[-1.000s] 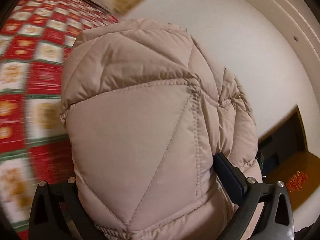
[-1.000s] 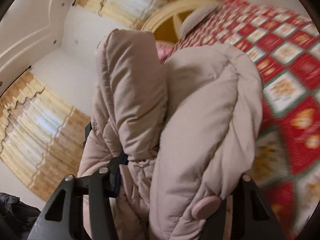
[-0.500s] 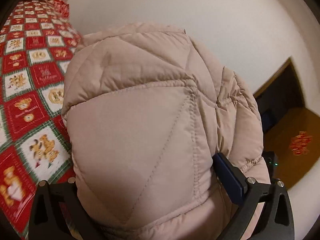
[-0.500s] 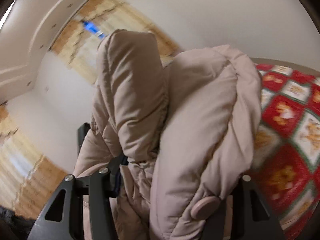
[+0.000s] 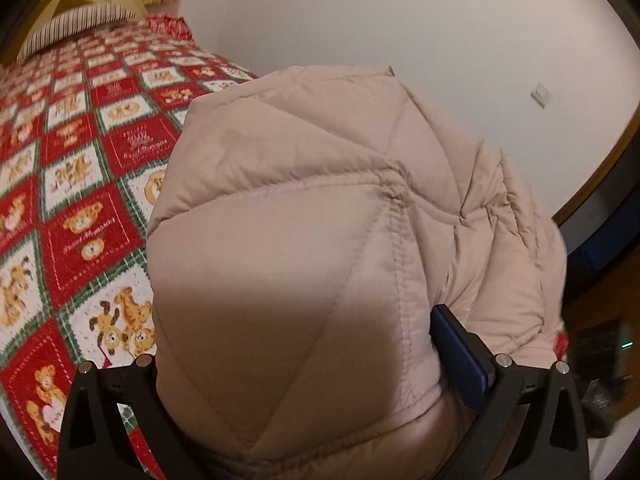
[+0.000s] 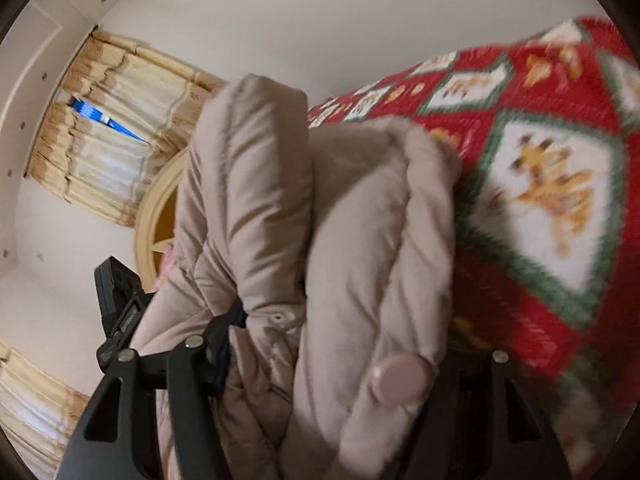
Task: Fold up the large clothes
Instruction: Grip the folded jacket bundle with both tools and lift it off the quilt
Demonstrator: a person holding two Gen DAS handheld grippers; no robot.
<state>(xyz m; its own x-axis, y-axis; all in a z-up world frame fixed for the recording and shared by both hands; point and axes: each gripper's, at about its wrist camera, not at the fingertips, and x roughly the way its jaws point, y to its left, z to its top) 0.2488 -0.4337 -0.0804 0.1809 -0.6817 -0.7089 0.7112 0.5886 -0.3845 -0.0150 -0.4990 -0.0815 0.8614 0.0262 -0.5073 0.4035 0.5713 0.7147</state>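
In the left wrist view, the left hand-held gripper (image 5: pixel 296 364) is clamped on a thick bunch of the beige quilted jacket (image 5: pixel 320 240), which bulges up between its fingers and fills most of the view ahead of it. One blue pad (image 5: pixel 460 356) presses into the padding on the gripper's right. Beyond and to the left of the gripper lies the bed (image 5: pixel 72 184), covered in a red patchwork with teddy bears. The jacket appears held above the bed rather than lying on it. Its long axis cannot be told here, since only a rounded lump shows.

In the right wrist view, the right hand-held gripper (image 6: pixel 348 364) is likewise clamped on the jacket (image 6: pixel 360 240), on a rolled, doubled edge bearing a round snap button (image 6: pixel 396 378). Two padded lobes rise forward along the fingers, so here the bunched cloth runs away from the gripper. The bed (image 6: pixel 540 160) sits to the gripper's right.

The step in hand looks like carrying the gathered jacket over the bed. The next move probably calls for lowering it and drawing the two grippers apart to spread it flat.
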